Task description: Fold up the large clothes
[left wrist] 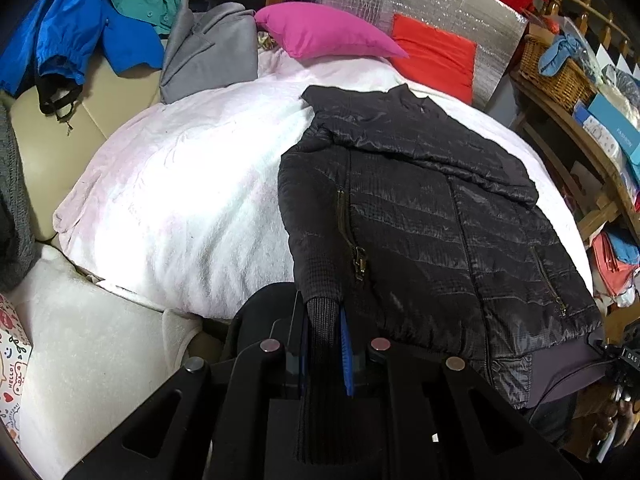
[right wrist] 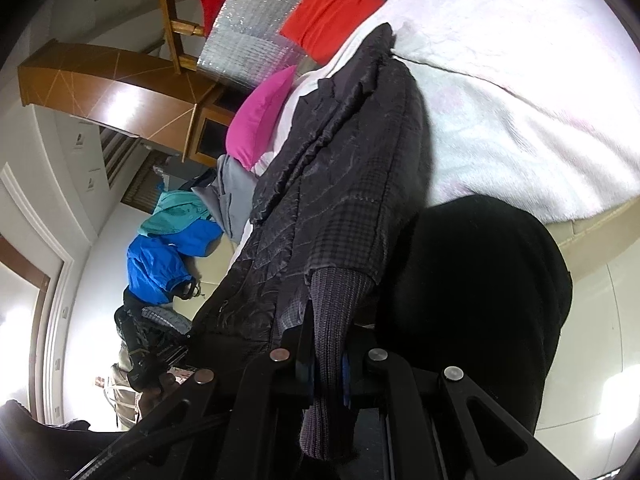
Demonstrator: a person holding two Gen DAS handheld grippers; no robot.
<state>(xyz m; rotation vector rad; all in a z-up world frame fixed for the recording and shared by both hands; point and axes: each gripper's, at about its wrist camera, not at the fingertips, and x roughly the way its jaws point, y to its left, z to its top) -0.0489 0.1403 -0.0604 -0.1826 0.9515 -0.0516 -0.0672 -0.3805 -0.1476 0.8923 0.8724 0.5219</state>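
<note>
- One black quilted puffer jacket (left wrist: 440, 208) lies on the white fleece blanket (left wrist: 180, 184), toward its right edge; the left half is bare.
- Left tongs (left wrist: 324, 344) pinch one ribbed cuff (left wrist: 320, 320); right tongs (right wrist: 326, 364) pinch the other ribbed cuff (right wrist: 336, 320).
- Two cushions behind: a pink cushion (left wrist: 324, 32), a red cushion (left wrist: 436, 56).

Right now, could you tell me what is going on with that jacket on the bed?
A person is folding a black quilted puffer jacket that lies on a white fluffy blanket. The left tongs are shut on the ribbed hem at one bottom corner, and the right tongs are shut on the ribbed hem as well. One sleeve is already folded across the chest. Other clothes sit piled beyond the blanket.
</note>
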